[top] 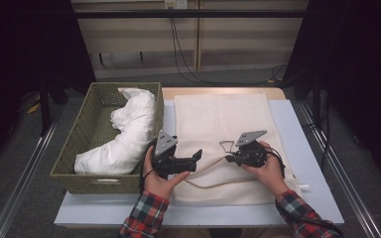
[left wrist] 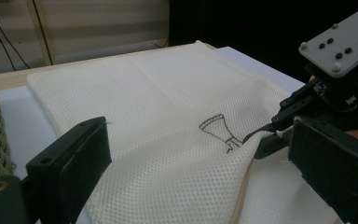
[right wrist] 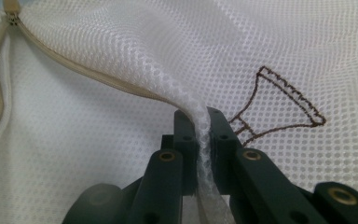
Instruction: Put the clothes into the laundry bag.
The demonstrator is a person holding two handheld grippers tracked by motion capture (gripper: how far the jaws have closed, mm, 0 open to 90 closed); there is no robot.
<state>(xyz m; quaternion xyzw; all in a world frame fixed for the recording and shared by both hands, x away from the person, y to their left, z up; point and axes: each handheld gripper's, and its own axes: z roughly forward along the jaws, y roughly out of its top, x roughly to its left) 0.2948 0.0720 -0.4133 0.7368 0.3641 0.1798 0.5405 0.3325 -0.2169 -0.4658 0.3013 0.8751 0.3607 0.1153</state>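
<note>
Right tool [right wrist: 200,140] clenched on a fold of the mesh laundry bag [top: 218,124], pinching the top layer by the open zipper [right wrist: 93,74], just beside the small brown emblem [right wrist: 284,107]. Bag lies flat on the worktop [top: 307,163], directly under both tools. Left tool [top: 181,161] released, jaws spread wide, hovering at the bag's edge across from the right tool. Step in hand: opening the bag mouth. Likely next: left tool grips the lower layer or fetches the white garment [top: 124,134] from the basket [top: 82,134] on its far side.
</note>
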